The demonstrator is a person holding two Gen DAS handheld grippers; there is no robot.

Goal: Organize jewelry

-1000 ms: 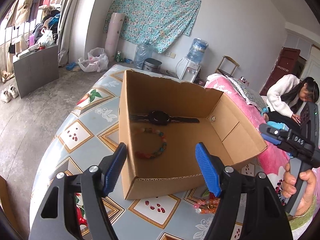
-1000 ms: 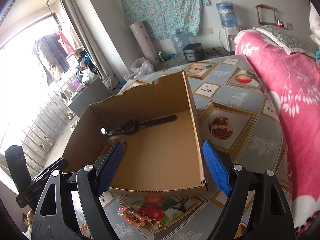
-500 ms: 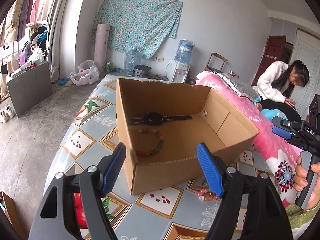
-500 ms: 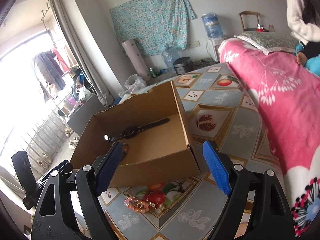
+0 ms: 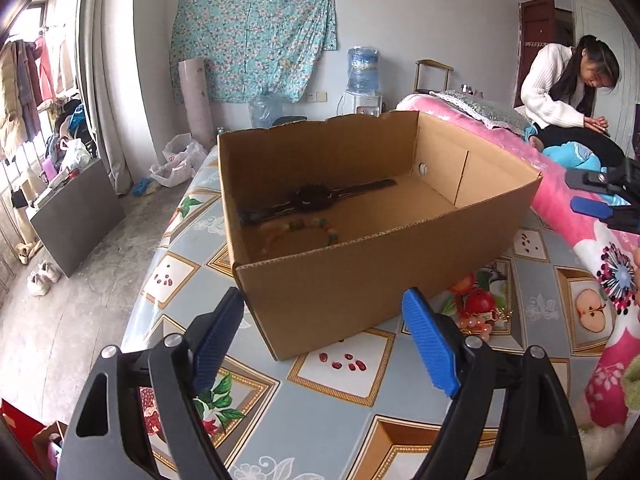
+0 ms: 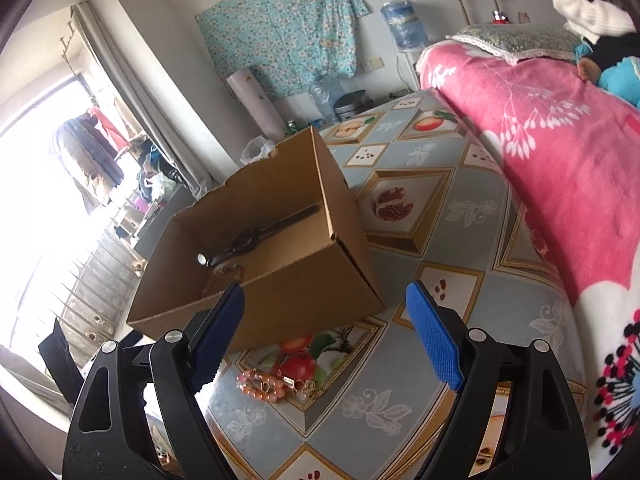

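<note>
A cardboard box [image 5: 380,248] stands open on the table [image 5: 348,412], which wears a fruit-patterned cloth. Inside the box a black watch [image 5: 312,200] lies stretched along the floor, with a bead bracelet [image 5: 320,228] just in front of it. The left tongs [image 5: 332,344] hang before the box's near corner with jaws wide apart, having just been opening, and nothing lies between them. To the right, a pink bead bracelet [image 6: 266,386] with gold pieces rests on the cloth just outside the box's front wall. The right tongs [image 6: 326,336] hover above it, jaws spread and empty. A pink blanket [image 6: 560,168] covers the bed beside the table.
</note>
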